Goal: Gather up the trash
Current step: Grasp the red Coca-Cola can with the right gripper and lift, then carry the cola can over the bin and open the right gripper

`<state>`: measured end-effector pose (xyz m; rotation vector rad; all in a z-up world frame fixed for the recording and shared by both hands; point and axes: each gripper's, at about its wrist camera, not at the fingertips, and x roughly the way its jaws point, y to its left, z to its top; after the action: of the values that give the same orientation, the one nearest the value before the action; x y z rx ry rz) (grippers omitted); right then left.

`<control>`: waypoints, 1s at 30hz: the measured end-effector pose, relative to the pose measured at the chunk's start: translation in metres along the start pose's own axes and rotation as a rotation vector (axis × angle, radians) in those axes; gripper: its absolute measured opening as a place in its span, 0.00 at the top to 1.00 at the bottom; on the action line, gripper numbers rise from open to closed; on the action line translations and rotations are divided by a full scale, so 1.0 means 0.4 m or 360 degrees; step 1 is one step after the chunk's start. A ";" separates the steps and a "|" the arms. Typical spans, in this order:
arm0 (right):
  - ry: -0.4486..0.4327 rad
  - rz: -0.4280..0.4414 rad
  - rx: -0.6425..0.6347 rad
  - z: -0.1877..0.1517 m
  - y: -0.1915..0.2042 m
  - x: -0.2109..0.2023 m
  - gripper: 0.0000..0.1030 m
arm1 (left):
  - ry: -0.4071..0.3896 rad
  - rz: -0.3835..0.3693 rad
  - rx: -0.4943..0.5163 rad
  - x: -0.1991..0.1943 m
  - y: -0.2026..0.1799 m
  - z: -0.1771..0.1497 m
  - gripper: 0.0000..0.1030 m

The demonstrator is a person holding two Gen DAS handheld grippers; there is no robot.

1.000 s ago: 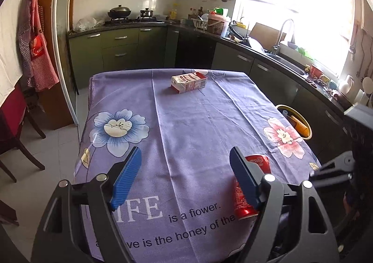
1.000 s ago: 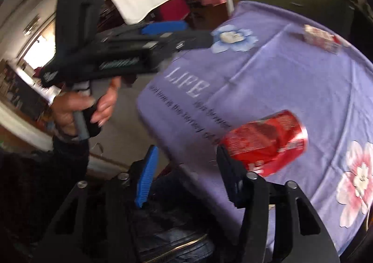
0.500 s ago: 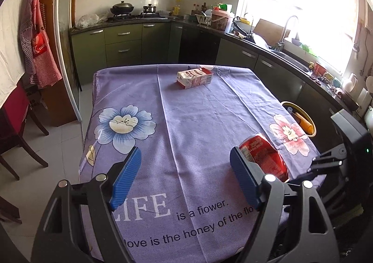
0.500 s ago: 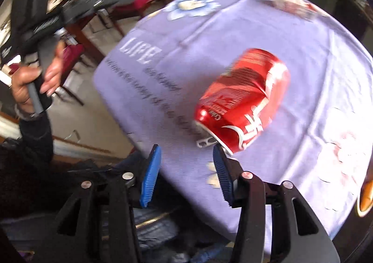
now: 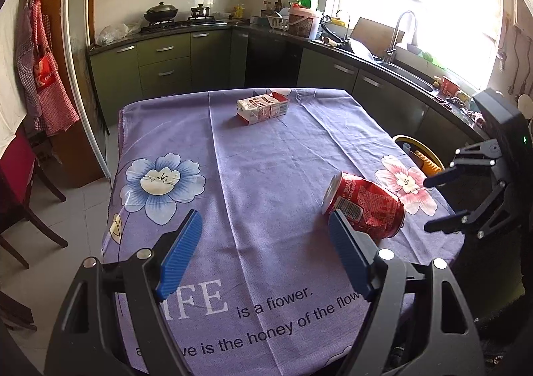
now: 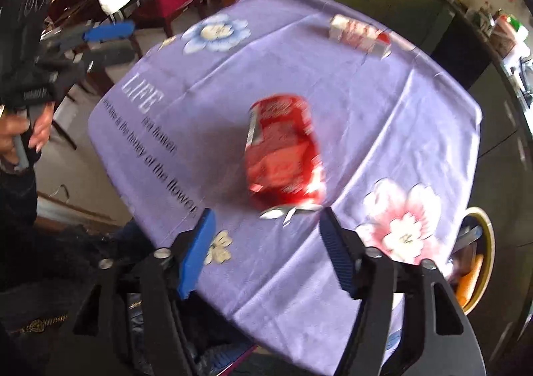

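A dented red can [image 5: 364, 209] lies on its side on the purple flowered tablecloth [image 5: 266, 159], near the pink flower. My right gripper [image 6: 266, 242] hovers just short of the can [image 6: 283, 153]. Its jaws are opening and nothing is between them. In the left wrist view the right gripper [image 5: 428, 204] sits at the table's right edge, beside the can. My left gripper [image 5: 263, 252] is open and empty over the near edge, left of the can. A red and white carton [image 5: 262, 108] lies at the far end of the table.
A yellow-rimmed bin [image 5: 421, 156] with orange contents stands on the floor by the table's right side. Dark chairs [image 5: 20, 183] stand to the left. Green kitchen cabinets [image 5: 160, 66] and a sink counter run behind and to the right. A hand [image 6: 36, 129] holds the left gripper [image 6: 128, 39].
The red can went from the near table edge farther in toward the pink flower and now lies free. My right gripper swung over the table and its jaws widened. The left gripper stayed put.
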<state>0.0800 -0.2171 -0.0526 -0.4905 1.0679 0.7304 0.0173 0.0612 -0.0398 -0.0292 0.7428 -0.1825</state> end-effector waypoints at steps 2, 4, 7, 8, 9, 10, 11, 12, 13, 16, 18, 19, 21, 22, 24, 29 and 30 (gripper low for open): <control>-0.0004 -0.0040 -0.0028 0.035 -0.009 0.004 0.25 | 0.0003 0.0001 -0.0012 0.002 0.003 -0.002 0.27; 0.0047 -0.0022 -0.0050 0.072 -0.009 0.042 0.24 | 0.0007 0.0005 -0.0017 0.002 0.003 -0.003 0.27; 0.0155 -0.0048 -0.0098 0.118 0.005 0.121 0.24 | 0.0005 0.0012 -0.0020 -0.003 0.007 -0.005 0.27; 0.0191 -0.0050 -0.0130 0.127 0.015 0.146 0.24 | 0.0002 0.0011 -0.0022 -0.005 0.008 -0.005 0.27; 0.0221 -0.0051 -0.0154 0.134 0.023 0.167 0.24 | -0.0001 0.0011 -0.0026 -0.007 0.011 -0.005 0.27; 0.0247 -0.0059 -0.0170 0.140 0.030 0.187 0.24 | -0.0003 0.0010 -0.0029 -0.008 0.013 -0.006 0.26; 0.0274 -0.0066 -0.0188 0.145 0.039 0.207 0.24 | -0.0003 0.0010 -0.0030 -0.009 0.015 -0.007 0.26; 0.0299 -0.0071 -0.0203 0.149 0.043 0.222 0.24 | -0.0001 0.0011 -0.0031 -0.008 0.017 -0.009 0.26; 0.0318 -0.0081 -0.0206 0.151 0.044 0.238 0.25 | 0.0003 0.0011 -0.0031 -0.007 0.019 -0.010 0.25; 0.0372 -0.0102 -0.0212 0.152 0.047 0.267 0.28 | 0.0020 0.0008 -0.0032 0.001 0.023 -0.015 0.25; 0.0399 -0.0116 -0.0214 0.150 0.044 0.279 0.30 | 0.0028 0.0006 -0.0040 0.005 0.027 -0.018 0.25; 0.0407 -0.0118 -0.0213 0.149 0.042 0.282 0.32 | 0.0033 0.0005 -0.0044 0.008 0.030 -0.019 0.25; 0.0409 -0.0113 -0.0203 0.147 0.037 0.283 0.32 | 0.0038 0.0004 -0.0048 0.010 0.033 -0.020 0.25; 0.0408 -0.0109 -0.0202 0.146 0.036 0.281 0.32 | 0.0040 0.0004 -0.0049 0.011 0.034 -0.020 0.25; 0.0404 -0.0099 -0.0198 0.144 0.034 0.279 0.32 | 0.0040 0.0003 -0.0045 0.011 0.033 -0.021 0.25; 0.0356 -0.0051 -0.0131 0.140 0.010 0.267 0.32 | 0.0042 -0.0002 -0.0021 0.016 0.023 -0.021 0.25; 0.0343 -0.0039 -0.0115 0.138 0.006 0.262 0.32 | 0.0045 -0.0003 -0.0017 0.019 0.021 -0.021 0.25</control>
<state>0.1421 -0.1470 -0.1252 -0.6547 1.2368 0.7076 0.0185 0.0686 -0.0518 -0.0371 0.7721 -0.1808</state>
